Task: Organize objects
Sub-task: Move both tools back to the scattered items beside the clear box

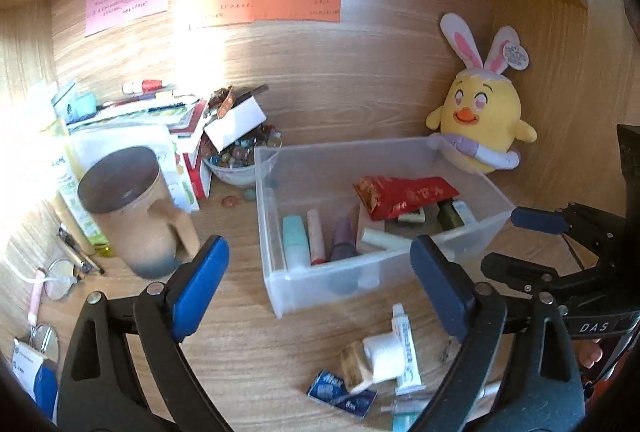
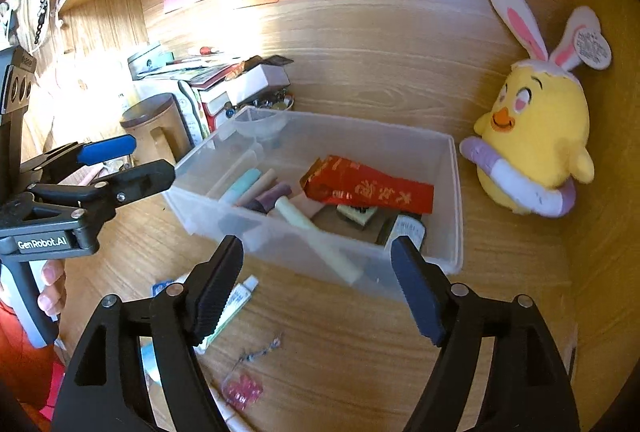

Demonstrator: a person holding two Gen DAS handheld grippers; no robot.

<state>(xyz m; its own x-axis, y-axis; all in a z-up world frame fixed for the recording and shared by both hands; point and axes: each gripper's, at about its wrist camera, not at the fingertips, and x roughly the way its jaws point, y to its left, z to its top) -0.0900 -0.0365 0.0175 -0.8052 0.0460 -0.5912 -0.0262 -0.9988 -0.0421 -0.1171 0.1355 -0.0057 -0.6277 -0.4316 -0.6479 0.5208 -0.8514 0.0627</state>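
Note:
A clear plastic bin (image 1: pixel 280 272) (image 2: pixel 454 192) stands on the wooden desk and holds a red packet (image 1: pixel 408 194) (image 2: pixel 368 188), several tubes and small bottles. My left gripper (image 1: pixel 320 276) is open and empty, hovering just in front of the bin. My right gripper (image 2: pixel 318 284) is open and empty, at the bin's near wall; it also shows at the right of the left wrist view (image 1: pixel 520 236). Loose items lie on the desk in front of the bin: a white tube (image 1: pixel 406 348) (image 2: pixel 236 298), a white spool (image 1: pixel 384 354), a blue sachet (image 1: pixel 342 394) and a small red charm (image 2: pixel 242 390).
A tan lidded mug (image 1: pixel 132 208) stands left of the bin, beside stacked books and boxes (image 1: pixel 160 128) and a bowl of glass beads (image 1: pixel 236 156). A yellow plush chick (image 1: pixel 480 120) (image 2: pixel 532 152) leans on the back wall at right. Glasses and pens (image 1: pixel 68 264) lie far left.

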